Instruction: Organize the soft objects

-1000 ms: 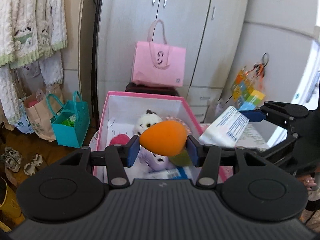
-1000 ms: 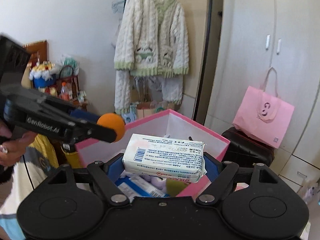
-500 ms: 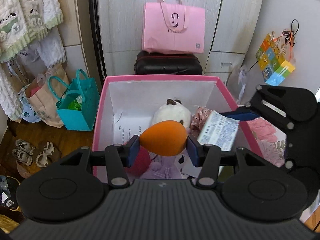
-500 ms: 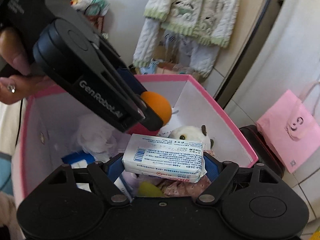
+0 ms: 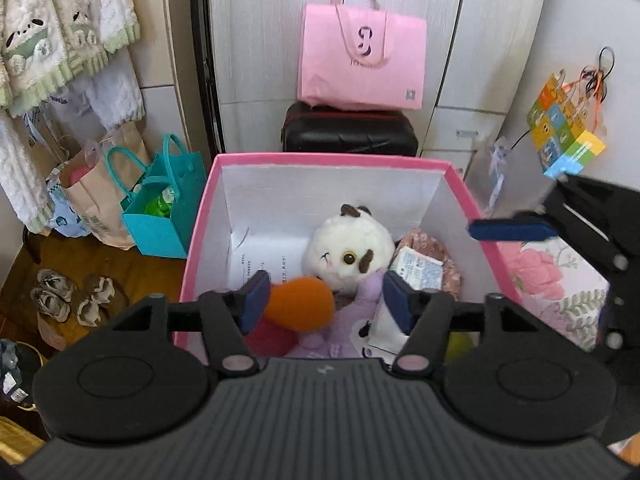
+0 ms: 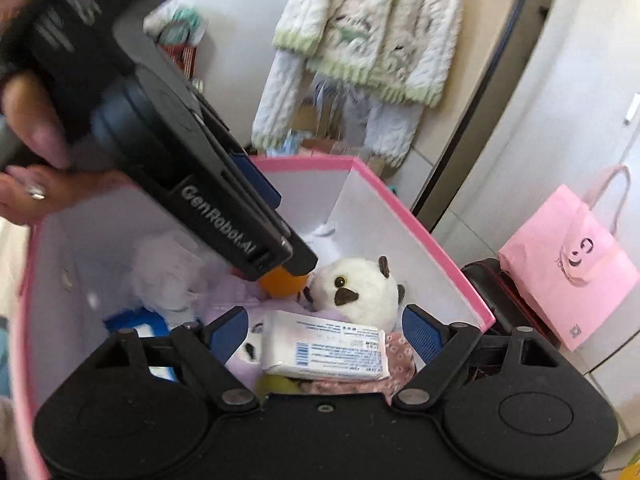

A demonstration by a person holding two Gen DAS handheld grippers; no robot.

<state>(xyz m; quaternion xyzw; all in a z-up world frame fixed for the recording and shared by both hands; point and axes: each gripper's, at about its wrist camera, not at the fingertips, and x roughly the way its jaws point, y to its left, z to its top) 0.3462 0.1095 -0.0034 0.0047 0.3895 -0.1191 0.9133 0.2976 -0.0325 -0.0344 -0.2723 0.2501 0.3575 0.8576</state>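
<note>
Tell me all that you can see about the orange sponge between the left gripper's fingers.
The orange sponge is egg-shaped, matte and soft-looking, with no marks. It lies on its side over the pink box, above a purple plush. The left gripper is opening: the sponge sits against one pad, clear of the other. Whether it rests on anything is unclear.

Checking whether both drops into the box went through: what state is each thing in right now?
Left tongs: opening, orange sponge loose between them.
Right tongs: open, holding nothing.
Orange sponge: released, over the box.
Tissue pack: lying flat in the box.
Pink box: open-topped, partly filled.
White plush: in the box.
</note>
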